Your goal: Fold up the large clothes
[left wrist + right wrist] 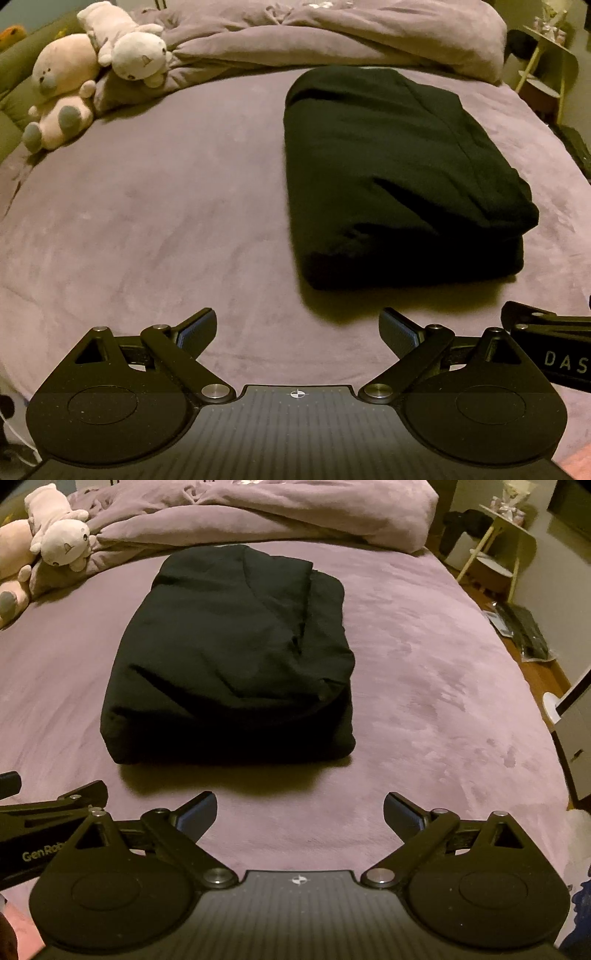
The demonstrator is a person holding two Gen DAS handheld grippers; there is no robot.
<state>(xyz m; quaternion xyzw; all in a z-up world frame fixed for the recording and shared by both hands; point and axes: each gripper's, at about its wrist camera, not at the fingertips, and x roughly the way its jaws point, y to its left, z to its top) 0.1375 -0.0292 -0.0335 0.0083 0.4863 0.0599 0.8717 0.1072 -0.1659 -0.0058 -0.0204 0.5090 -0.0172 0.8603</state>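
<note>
Black garment point(399, 177) sits folded on the bed point(166, 221), at 12 o'clock from both grippers. Left gripper point(297, 328) and right gripper point(300, 812) both wide, holding nothing, short of the bundle.

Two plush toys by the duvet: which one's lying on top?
The white plush: it lies sprawled across the pink plush, which sits on the bed with grey-soled feet toward the camera.

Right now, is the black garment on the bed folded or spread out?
Folded: the black garment lies as a compact, thick rectangle with stacked layers at its near edge.
</note>
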